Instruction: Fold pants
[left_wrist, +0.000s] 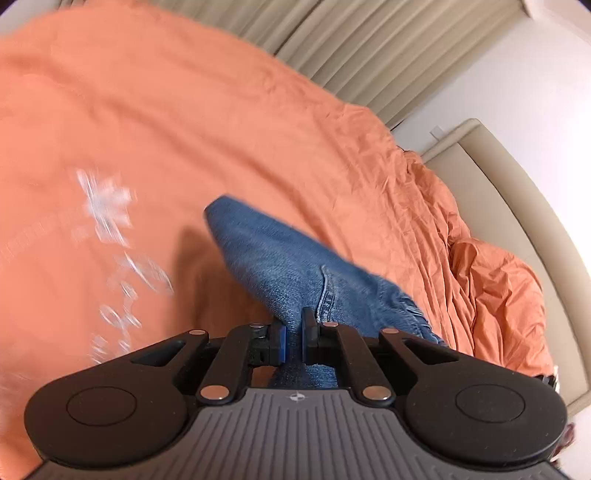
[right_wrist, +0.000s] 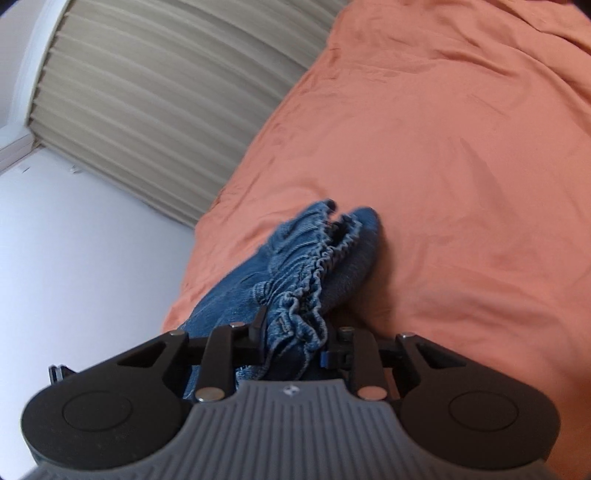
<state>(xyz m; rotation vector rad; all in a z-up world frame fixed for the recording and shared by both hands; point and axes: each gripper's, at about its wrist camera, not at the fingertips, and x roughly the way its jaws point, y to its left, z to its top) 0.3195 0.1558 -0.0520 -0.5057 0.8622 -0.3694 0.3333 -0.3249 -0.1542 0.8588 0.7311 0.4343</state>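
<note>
Blue denim pants lie on an orange bed cover. My left gripper is shut on a thin fold of the denim beside a stitched seam, and the cloth rises off the cover ahead of it. In the right wrist view the pants' gathered elastic waistband bunches up in front of me. My right gripper is shut on that thick bunch of waistband, with denim filling the gap between the jaws. The rest of the pants is hidden under both grippers.
The orange cover has a white printed pattern at the left. A beige headboard stands at the right. Pleated beige curtains hang behind the bed, with a white wall beside them.
</note>
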